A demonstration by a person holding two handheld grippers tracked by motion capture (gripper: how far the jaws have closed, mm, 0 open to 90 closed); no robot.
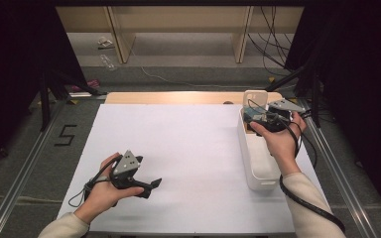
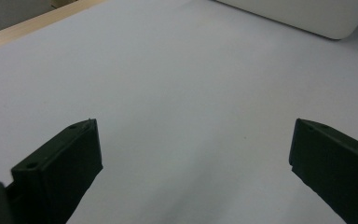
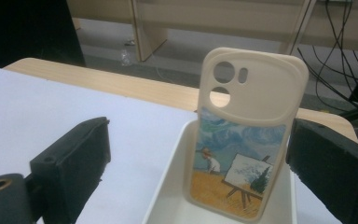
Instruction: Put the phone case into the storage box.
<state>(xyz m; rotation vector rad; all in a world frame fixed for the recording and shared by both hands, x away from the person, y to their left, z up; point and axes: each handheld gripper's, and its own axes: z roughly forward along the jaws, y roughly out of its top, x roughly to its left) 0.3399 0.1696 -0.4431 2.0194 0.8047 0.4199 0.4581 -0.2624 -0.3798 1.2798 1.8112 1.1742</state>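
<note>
- Left gripper (image 1: 151, 185) low over the white table sheet (image 1: 188, 148) at about 7 o'clock, jaws spread wide with nothing between them.
- Right gripper (image 1: 252, 118) at about 2 o'clock, above the far end of the white bin (image 1: 258, 171); jaws wide apart, gripping nothing.
- Phone case (image 3: 244, 135) standing upright in the bin's far end, painted scene on its lower half, between the right jaws but touching neither.

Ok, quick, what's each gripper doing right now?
Left gripper: open, empty, over the white table.
Right gripper: open around the phone case, not clamped.
</note>
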